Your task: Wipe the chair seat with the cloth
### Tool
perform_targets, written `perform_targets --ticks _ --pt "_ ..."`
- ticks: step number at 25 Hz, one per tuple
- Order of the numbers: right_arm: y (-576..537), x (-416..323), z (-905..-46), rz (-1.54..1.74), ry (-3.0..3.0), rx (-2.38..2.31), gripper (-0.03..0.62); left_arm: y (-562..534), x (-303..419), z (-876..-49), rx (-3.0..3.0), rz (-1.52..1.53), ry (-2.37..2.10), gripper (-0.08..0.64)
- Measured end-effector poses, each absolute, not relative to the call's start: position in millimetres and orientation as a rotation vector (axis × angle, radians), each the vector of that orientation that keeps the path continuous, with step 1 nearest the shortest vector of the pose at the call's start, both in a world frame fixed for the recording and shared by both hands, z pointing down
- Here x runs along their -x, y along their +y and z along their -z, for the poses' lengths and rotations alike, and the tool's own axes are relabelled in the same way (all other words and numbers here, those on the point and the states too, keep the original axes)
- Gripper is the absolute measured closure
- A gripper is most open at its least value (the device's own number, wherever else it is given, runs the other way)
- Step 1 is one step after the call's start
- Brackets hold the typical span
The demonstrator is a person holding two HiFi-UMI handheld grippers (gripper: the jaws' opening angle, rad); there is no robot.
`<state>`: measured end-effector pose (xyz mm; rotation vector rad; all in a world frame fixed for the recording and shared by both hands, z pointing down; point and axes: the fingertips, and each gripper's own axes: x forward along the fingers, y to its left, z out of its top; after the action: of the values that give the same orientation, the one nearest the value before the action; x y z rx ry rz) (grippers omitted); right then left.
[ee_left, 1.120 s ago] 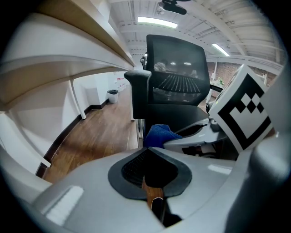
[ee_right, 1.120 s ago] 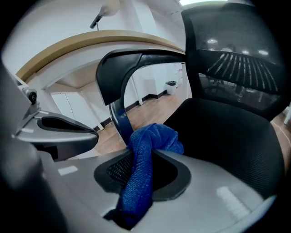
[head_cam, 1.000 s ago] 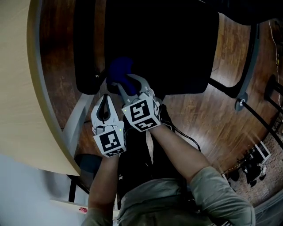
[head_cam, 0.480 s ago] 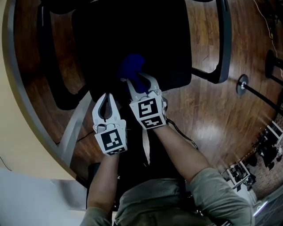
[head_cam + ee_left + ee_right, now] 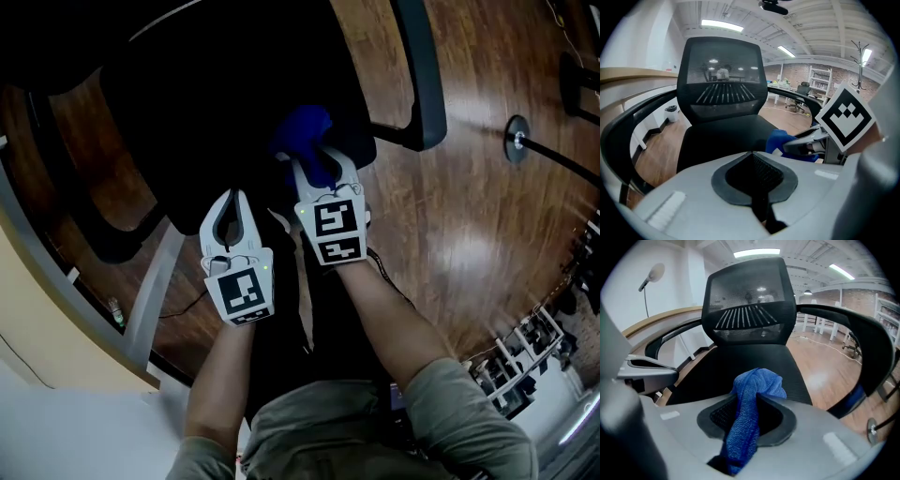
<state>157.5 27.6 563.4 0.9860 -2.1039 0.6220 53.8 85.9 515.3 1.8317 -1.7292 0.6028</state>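
The black chair seat (image 5: 216,103) fills the top of the head view, and its mesh backrest (image 5: 750,301) stands straight ahead in both gripper views. My right gripper (image 5: 314,157) is shut on a blue cloth (image 5: 305,129), which bunches out past the fingertips over the seat's near right corner. In the right gripper view the cloth (image 5: 757,383) hangs down between the jaws. My left gripper (image 5: 234,194) hovers just to its left at the seat's front edge, its tips together with nothing between them. In the left gripper view, the cloth (image 5: 777,140) and the right gripper show at the right.
A black armrest (image 5: 417,75) runs along the seat's right side, another (image 5: 89,202) curves at the left. A pale curved desk edge (image 5: 37,328) and a grey leg (image 5: 150,291) lie at the lower left. Wooden floor (image 5: 469,197) with a stand's base (image 5: 516,136) lies at the right.
Both grippers have swung round the chair, which now sits turned and further left in the head view. The right gripper keeps its hold on the cloth. The left stays shut and bare.
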Motion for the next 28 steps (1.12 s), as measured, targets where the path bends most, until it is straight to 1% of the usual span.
perform_targets --ticks 12,21,28 --pt "7 -256 -575 -0.726 -2.005 -1.173 0.497 63 -125 -520 -1.926 -0.638 -1.635 0.555" --pt "7 -282 -591 -0.748 -1.991 -1.159 0.497 56 -164 -531 -1.931 -0.654 -1.610 0.555" --pt "11 -287 -602 -0.743 -2.008 -1.112 0.497 59 -175 -543 -1.881 -0.635 -1.651 0.555"
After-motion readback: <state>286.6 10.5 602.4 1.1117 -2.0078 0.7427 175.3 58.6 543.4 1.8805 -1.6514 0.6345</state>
